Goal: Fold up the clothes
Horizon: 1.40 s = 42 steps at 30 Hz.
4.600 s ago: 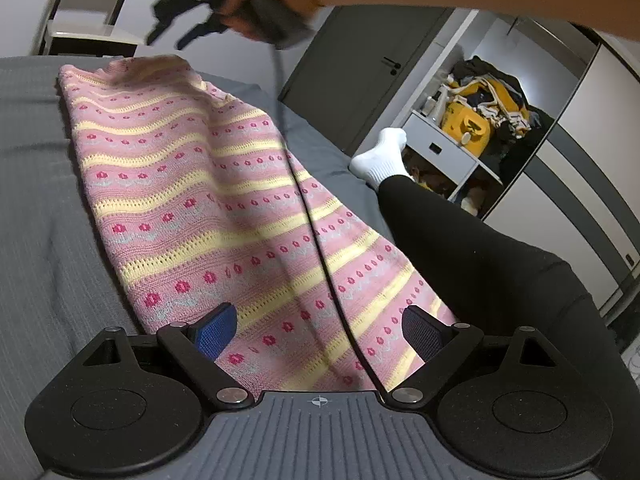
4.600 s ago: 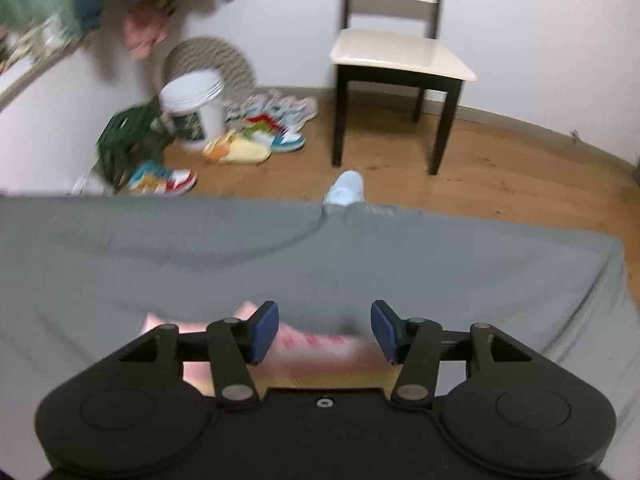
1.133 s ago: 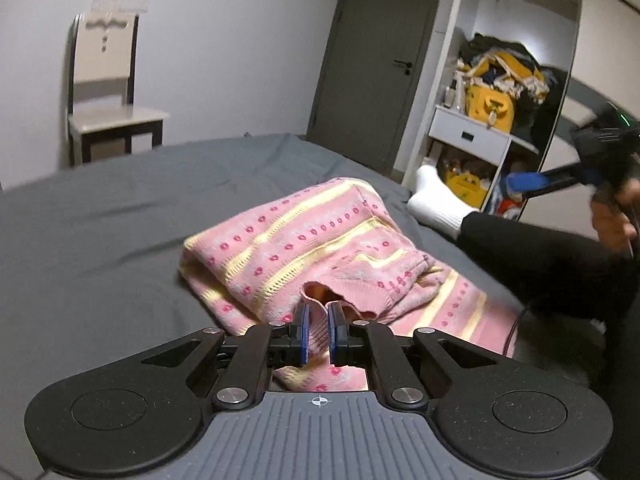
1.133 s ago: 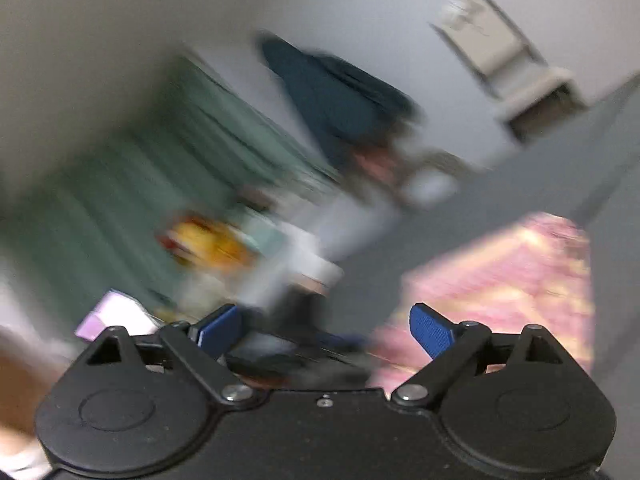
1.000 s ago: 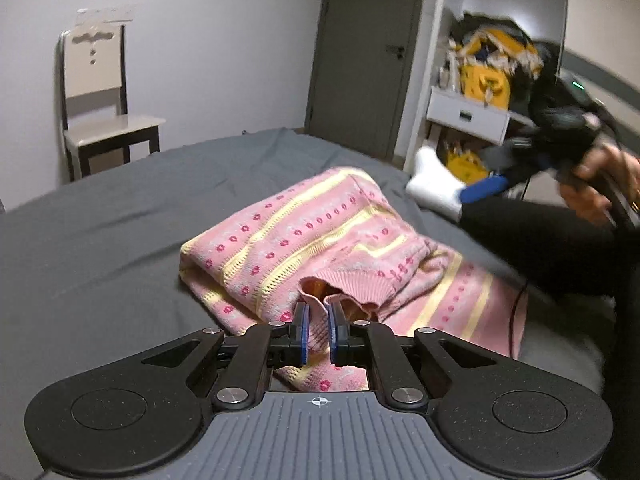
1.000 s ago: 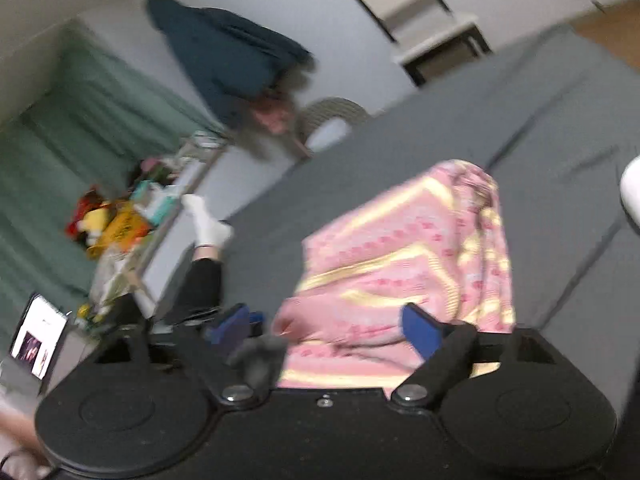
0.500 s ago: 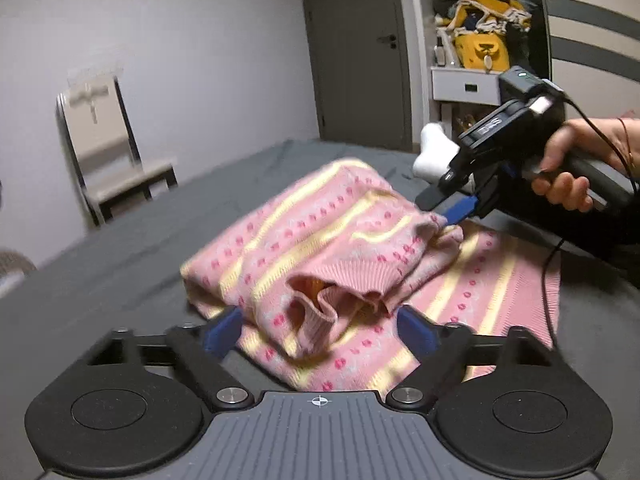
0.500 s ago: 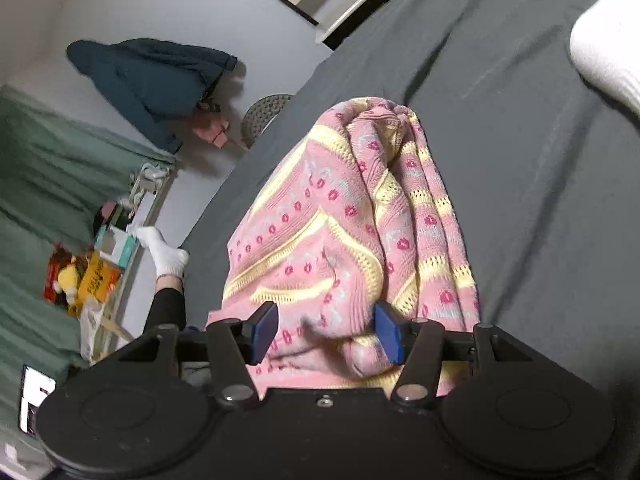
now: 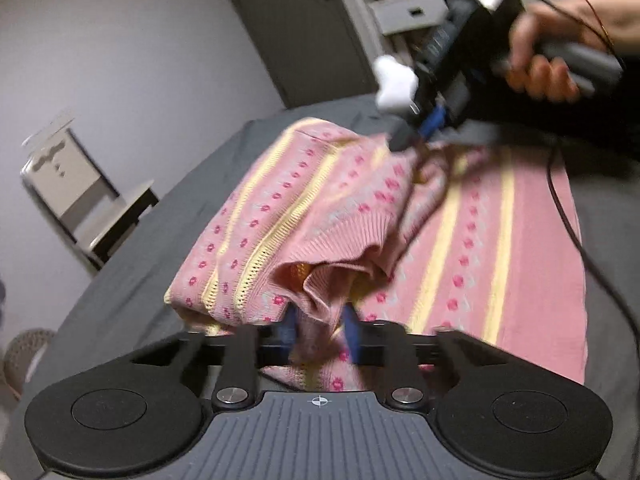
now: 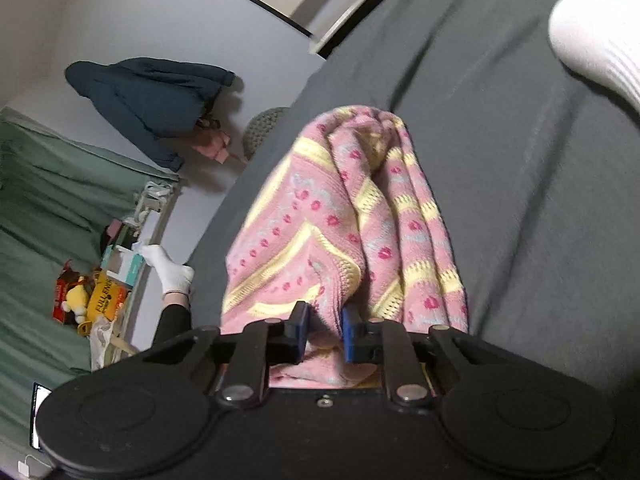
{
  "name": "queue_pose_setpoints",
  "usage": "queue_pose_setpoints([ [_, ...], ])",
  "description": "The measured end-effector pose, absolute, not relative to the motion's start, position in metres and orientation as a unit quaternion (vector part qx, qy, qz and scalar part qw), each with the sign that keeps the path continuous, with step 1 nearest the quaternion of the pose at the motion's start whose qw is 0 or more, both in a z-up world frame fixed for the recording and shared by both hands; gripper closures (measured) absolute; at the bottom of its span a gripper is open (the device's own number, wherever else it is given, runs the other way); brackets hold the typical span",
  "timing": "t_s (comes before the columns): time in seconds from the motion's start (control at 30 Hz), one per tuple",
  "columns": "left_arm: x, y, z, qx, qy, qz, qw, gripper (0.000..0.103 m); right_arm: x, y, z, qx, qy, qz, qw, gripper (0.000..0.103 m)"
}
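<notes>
Sweater [image 9: 320, 216] is pinched by both grippers – left [image 9: 319, 330] near, right [image 10: 323, 330] far. Bunched knit could be dragged unevenly – a crooked fold.

The pink sweater [image 9: 320, 216] between the jaws is soft knitted wool with bumpy ribs. The grey bed sheet [image 10: 520, 140] beyond the jaws is smooth, dull cloth.

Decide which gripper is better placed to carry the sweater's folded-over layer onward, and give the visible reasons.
Neither alone. The left gripper and the right gripper each pinch an end of the sweater, so both should move together.
</notes>
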State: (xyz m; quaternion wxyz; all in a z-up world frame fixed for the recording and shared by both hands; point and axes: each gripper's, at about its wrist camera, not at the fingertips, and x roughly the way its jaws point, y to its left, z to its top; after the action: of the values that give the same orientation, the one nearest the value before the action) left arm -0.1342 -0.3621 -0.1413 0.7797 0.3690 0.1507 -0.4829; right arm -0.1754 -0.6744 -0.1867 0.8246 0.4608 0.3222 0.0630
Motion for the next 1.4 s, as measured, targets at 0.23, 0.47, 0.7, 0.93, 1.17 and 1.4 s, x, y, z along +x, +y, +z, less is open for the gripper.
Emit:
queue_pose_setpoints([
  [0.23,-0.143,-0.354,-0.145,0.437,0.116,-0.497,0.741,0.099,-0.184,-0.677,-0.187,0.455,0.338,0.052,0.822,0.086],
  [0.47,-0.151,-0.347,-0.148,0.491,0.081,-0.505,0.705,0.099,-0.194,-0.68,-0.184,0.457,0.337,0.025,0.823,0.058],
  [0.7,-0.148,-0.348,-0.14,0.483,0.066,-0.493,0.721,0.099,-0.182,-0.671,-0.197,0.462,0.347,0.038,0.815,0.078],
  [0.93,-0.148,-0.342,-0.132,0.451,0.088,-0.522,0.718,0.098,-0.19,-0.671,-0.185,0.421,0.359,0.036,0.832,0.083],
  [1.17,-0.117,-0.322,-0.124,0.309,0.173,-0.53,0.77,0.097,-0.198,-0.684,-0.163,0.419,0.307,0.036,0.854,0.048],
  [1.4,-0.059,-0.311,-0.103,0.151,0.215,-0.462,0.847,0.012,-0.164,-0.704,-0.157,0.393,0.287,0.026,0.873,0.045],
])
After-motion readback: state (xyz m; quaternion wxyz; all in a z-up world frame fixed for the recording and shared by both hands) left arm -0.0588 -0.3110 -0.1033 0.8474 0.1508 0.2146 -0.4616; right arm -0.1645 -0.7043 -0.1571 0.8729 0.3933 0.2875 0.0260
